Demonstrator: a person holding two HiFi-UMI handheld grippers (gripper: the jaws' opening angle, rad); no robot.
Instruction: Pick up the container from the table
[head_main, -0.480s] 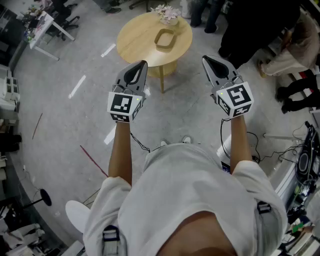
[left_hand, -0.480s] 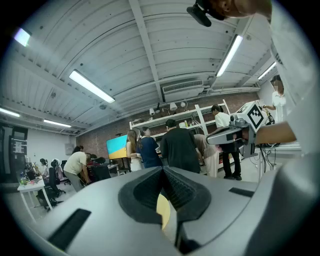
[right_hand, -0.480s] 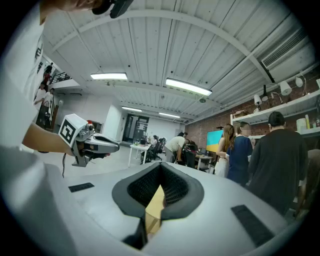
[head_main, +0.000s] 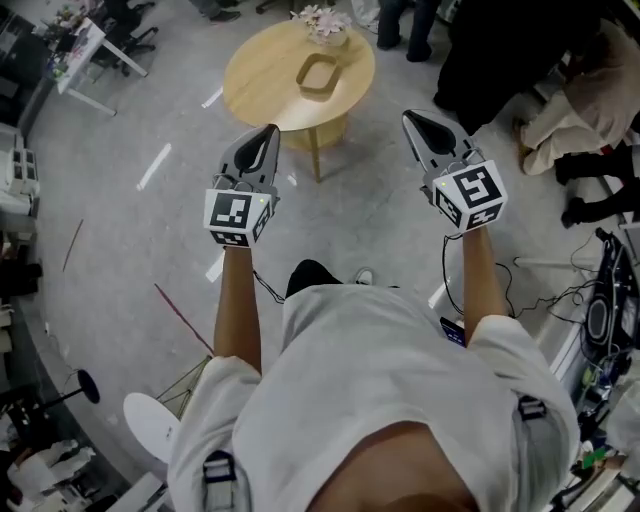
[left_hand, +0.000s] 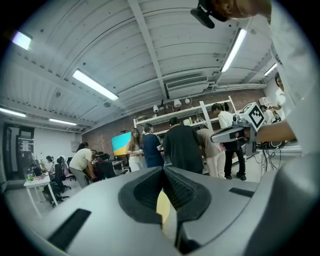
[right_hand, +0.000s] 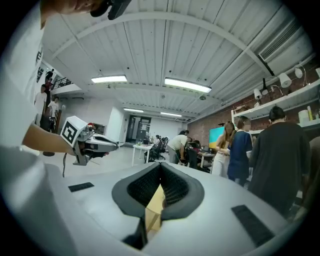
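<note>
Round wooden tabletop (head_main: 262, 85) sits far ahead on the grey floor (head_main: 120, 230). The container (head_main: 303, 82) is on it, near the flowers (head_main: 322, 22) at its far edge. The left gripper (head_main: 270, 130) and right gripper (head_main: 410, 117) are both well short of it, jaws pressed together and empty. People (left_hand: 182, 147) are crowding some shelves (left_hand: 200, 107).

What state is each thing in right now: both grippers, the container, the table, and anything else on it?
left gripper: shut, empty, held level, well short of the table.
right gripper: shut, empty, held in the air beside the left one.
container: resting on the table, looks empty, untouched.
table: standing upright, bearing the container and flowers.
flowers: sitting at the table's far edge, apart from the container.
</note>
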